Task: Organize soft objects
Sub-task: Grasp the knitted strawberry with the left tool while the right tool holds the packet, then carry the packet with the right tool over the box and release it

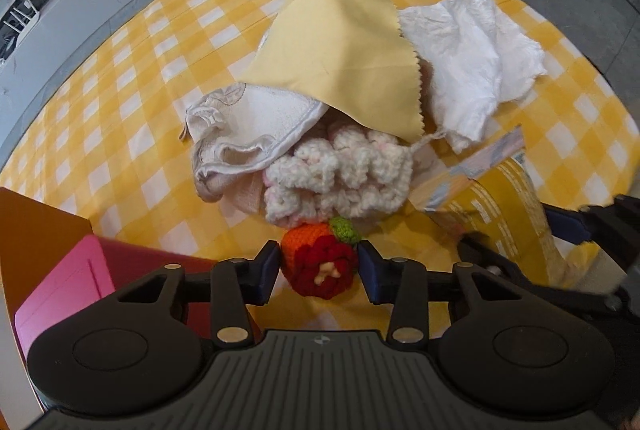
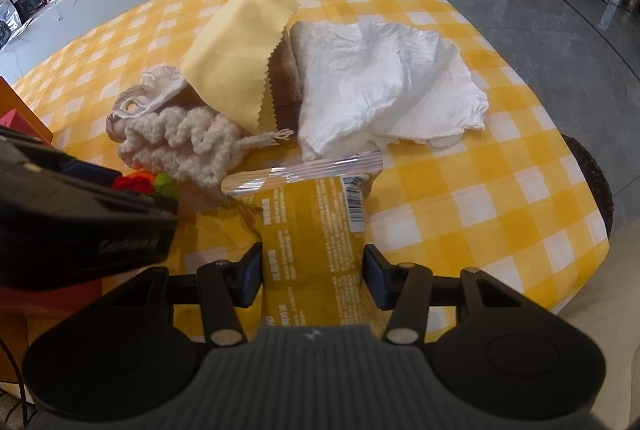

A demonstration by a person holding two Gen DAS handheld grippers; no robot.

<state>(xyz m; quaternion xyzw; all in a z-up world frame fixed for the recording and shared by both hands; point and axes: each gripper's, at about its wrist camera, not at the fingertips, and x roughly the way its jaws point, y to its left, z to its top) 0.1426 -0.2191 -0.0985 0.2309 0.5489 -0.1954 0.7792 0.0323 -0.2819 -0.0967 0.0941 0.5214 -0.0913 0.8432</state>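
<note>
Looking down the left gripper (image 1: 319, 272), its jaws sit either side of a crochet toy (image 1: 318, 262), orange and red with a green tuft; the pads look right up against its sides, so I'd call it pinched. The toy rests on the yellow check tablecloth (image 1: 132, 77), at the near edge of the pile. That pile: a white knit (image 1: 340, 175), a cream towel (image 1: 248, 133), a yellow cloth (image 1: 340, 57) draped on top, and a crumpled white cloth (image 1: 472, 57) to the right. A pink box (image 1: 64, 290) sits beside the gripper on the left.

The right gripper (image 2: 313, 274) clamps a yellow packet (image 2: 312, 230) with a silver seal. There's a barcode and small print on it, too small to read. Some embossed lettering on the other gripper's housing is also illegible
</note>
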